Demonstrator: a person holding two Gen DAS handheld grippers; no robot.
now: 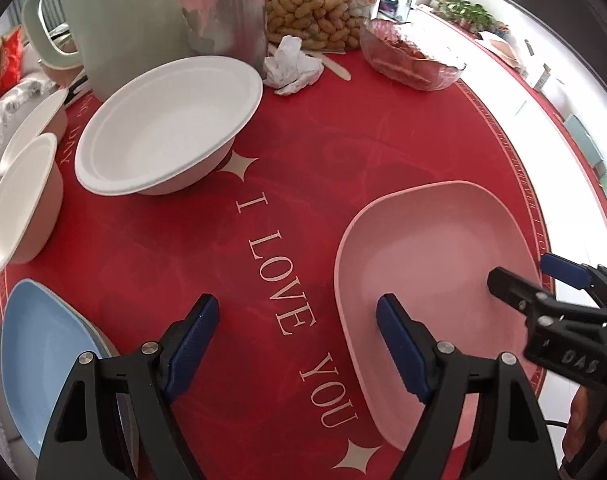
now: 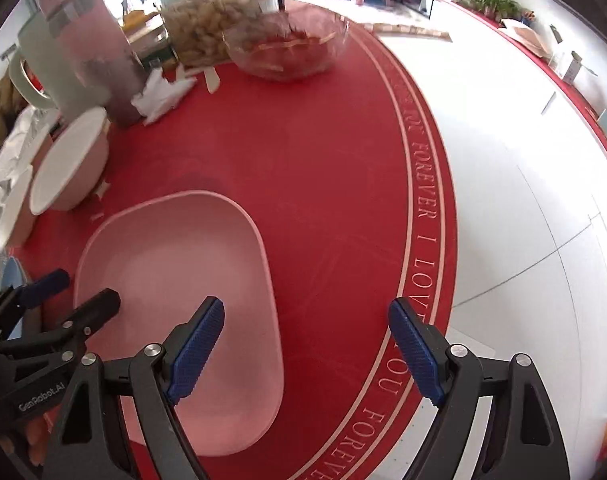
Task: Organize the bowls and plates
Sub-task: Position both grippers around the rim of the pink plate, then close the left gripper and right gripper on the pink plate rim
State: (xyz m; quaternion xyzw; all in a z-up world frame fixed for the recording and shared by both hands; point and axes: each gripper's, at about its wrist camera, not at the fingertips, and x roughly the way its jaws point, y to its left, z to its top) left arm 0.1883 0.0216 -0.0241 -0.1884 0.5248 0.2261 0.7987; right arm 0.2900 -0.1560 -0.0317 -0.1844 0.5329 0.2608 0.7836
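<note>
Both tongs hang spread wide with nothing between their blue pads: the left tongs [image 1: 297, 344] over the red mat [image 1: 287, 184], with one pad above the near rim of the pink plate [image 1: 431, 256], and the right tongs [image 2: 307, 354] with one pad over that same plate's right part and the other near the mat's lettered edge. That pink plate lies flat on the round surface, empty. A large white bowl [image 1: 171, 128] stands further back on the left, two smaller white bowls [image 1: 23, 200] sit at the left edge, and a blue plate [image 1: 43, 356] rests at the near left. Behind are a pale green jug [image 1: 123, 16], a bag of peanuts [image 1: 315, 8], a crumpled tissue [image 1: 291, 64] and a glass dish [image 1: 411, 60].
</note>
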